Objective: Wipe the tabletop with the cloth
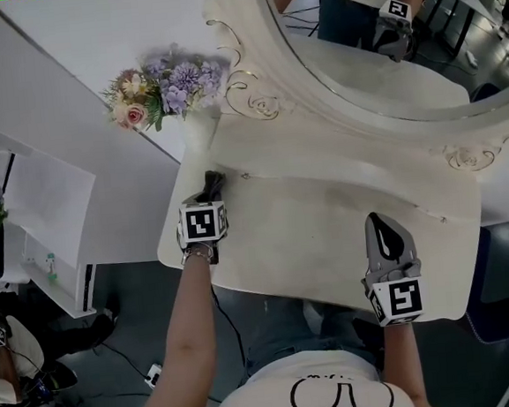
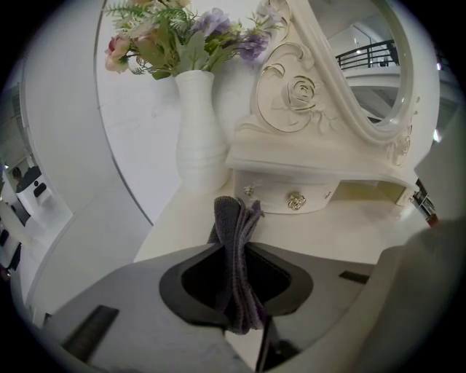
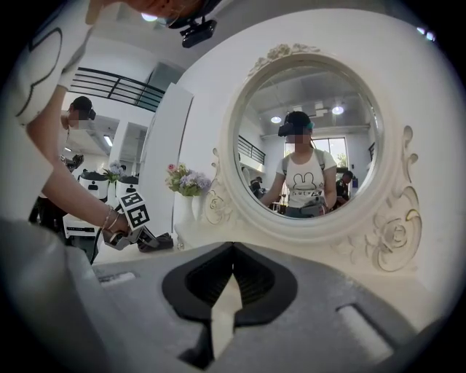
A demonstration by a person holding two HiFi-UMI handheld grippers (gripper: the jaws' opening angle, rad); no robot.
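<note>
- Your left gripper (image 1: 209, 191) has its jaws clamped on a folded dark grey cloth (image 2: 235, 244), which sticks out past the tips.
- The cloth is at the left end of the tabletop (image 1: 327, 227), near the white vase (image 2: 198, 131) of flowers (image 1: 163, 89).
- Your right gripper (image 1: 381, 230) has its jaws closed together with nothing between them. It is over the front right part of the tabletop, well apart from the cloth.
- The oval mirror (image 1: 382, 45) stands at the back.
</note>
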